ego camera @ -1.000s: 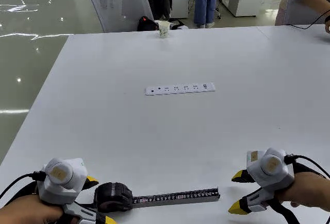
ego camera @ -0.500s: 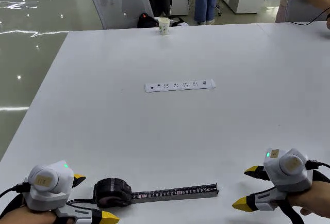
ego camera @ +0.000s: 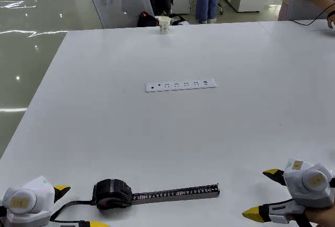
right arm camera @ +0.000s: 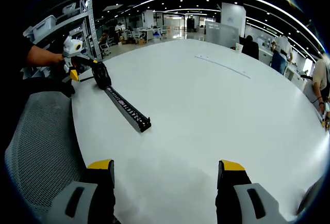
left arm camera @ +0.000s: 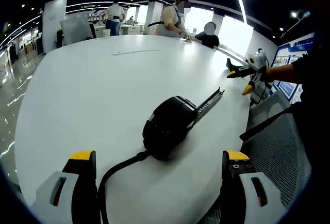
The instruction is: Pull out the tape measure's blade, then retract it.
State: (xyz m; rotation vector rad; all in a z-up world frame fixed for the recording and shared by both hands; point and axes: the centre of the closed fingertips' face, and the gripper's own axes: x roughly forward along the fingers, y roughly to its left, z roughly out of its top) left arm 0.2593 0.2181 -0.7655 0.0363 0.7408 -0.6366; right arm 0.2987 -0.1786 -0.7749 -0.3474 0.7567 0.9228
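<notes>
Tape measure [ego camera: 112, 194] lies on the desk [ego camera: 220, 133] close to its near edge, toward the left corner, with the blade [ego camera: 175, 192] drawn out flat along that edge. Left gripper [ego camera: 78, 206] is released, jaws spread just behind the case, gripping nothing. Right gripper [ego camera: 263, 193] is also released and empty, well apart from the blade tip. Power strip [ego camera: 180, 85] sits mid-desk; paper cup [ego camera: 164, 25] stands at the far edge.

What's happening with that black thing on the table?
A person works at a white table with two tools. A black tape measure lies there, its blade pulled out flat. The left hand-held gripper is open beside it; the right hand-held gripper, open too, is past the blade's tip. Neither grips anything.
</notes>
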